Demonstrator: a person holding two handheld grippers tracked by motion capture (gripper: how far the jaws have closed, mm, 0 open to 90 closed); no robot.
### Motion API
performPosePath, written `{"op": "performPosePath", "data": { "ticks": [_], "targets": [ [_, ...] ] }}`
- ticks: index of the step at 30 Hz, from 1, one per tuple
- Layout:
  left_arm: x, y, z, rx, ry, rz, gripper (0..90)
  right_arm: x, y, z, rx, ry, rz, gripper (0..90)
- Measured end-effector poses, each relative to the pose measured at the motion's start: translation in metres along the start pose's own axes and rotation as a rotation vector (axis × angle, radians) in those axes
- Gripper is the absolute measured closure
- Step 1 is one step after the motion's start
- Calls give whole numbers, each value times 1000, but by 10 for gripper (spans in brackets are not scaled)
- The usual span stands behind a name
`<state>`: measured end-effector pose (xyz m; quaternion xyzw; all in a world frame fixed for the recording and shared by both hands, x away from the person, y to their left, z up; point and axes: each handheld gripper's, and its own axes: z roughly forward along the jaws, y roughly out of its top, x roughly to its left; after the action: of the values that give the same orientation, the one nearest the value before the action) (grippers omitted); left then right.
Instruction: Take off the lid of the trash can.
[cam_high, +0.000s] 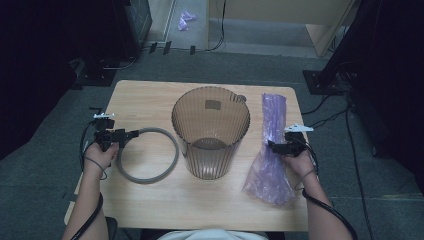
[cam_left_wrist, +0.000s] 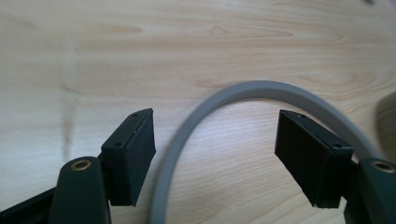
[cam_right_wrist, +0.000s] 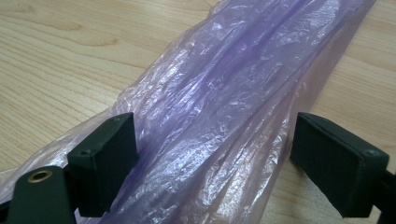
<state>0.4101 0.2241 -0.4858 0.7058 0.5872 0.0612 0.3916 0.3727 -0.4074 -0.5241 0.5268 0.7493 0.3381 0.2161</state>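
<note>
a wooden table (cam_high: 150, 100) seen from above, w/ a person's forearms coming in from the bottom edge. in the middle stands a tall ribbed, see-through brownish bin (cam_high: 210, 131), upright and open at the top. to its left a grey ring (cam_high: 147, 154) lies flat on the table, just beside the bin. to the bin's right a long crumpled purple plastic bag (cam_high: 272, 150) lies stretched out, running from the far side toward the near edge. the left tool (cam_high: 134, 134) is at the ring's upper-left part; in the left gripper view its jaws are spread wide, w/ the ring's grey curve (cam_left_wrist: 196, 126) passing between them, pads not touching it. the right tool (cam_high: 270, 145) sits at the bag's right side, about mid-length; in the right gripper view its jaws are spread, one on each side of the bag's bunched plastic (cam_right_wrist: 224, 116), w/ the left pad against the film and the right pad apart from it.
</note>
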Motion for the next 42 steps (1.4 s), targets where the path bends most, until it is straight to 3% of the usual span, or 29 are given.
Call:
{"op": "performPosePath", "data": {
  "ticks": [5, 6, 7, 8, 10, 11, 14, 16, 19, 22, 27, 29, 34, 36, 39, 40, 42],
  "targets": [
    [0, -1, 3, 22, 52, 76, 358, 2, 1, 1, 1, -15, 12, 137],
    [1, 0, 3, 23, 57, 67, 344, 2, 1, 1, -1, -15, 13, 148],
    [3, 2, 2, 28, 59, 41, 306, 1, 1, 1, -5, -14, 10, 163],
    [7, 3, 1, 47, 52, -5, 267, 2, 1, 1, -5, -15, 16, 190],
    [12, 6, 0, 65, 20, -115, 270, 1, 1, 0, -20, -10, 10, 261],
    [12, 7, 1, 70, 0, -115, 269, 2, 1, 0, -23, -4, 7, 290],
    [6, 12, 6, 81, -9, -22, 268, 3, 0, -1, -33, 14, -9, 367],
    [2, 15, 5, 64, -25, 16, 267, 3, 0, -1, -37, 15, -11, 409],
    [-1, 18, 4, 42, -61, 13, 272, 2, 0, -2, -43, 19, -9, 494],
    [-4, 19, 5, 62, -76, 15, 287, 2, 0, -2, -48, 30, -18, 561],
    [-12, 21, 7, 64, -70, 119, 323, -1, 1, -1, -55, 73, 4, 777],
    [-15, 23, 9, 68, -82, 128, 328, -3, 3, 1, -53, 96, 4, 831],
    [-26, 31, 17, 91, -101, 134, 333, -6, 16, 1, -37, 121, 90, 874],
    [-32, 37, 19, 111, -97, 174, 337, -7, 22, -2, -48, 137, 121, 879],
    [-37, 41, 23, 134, -99, 200, 323, -6, 26, -5, -47, 155, 140, 883],
    [-39, 43, 25, 138, -100, 202, 319, -6, 27, -6, -42, 184, 142, 884],
    [-40, 45, 26, 139, -110, 200, 312, -4, 29, -5, -36, 193, 136, 896]
  ]
}}
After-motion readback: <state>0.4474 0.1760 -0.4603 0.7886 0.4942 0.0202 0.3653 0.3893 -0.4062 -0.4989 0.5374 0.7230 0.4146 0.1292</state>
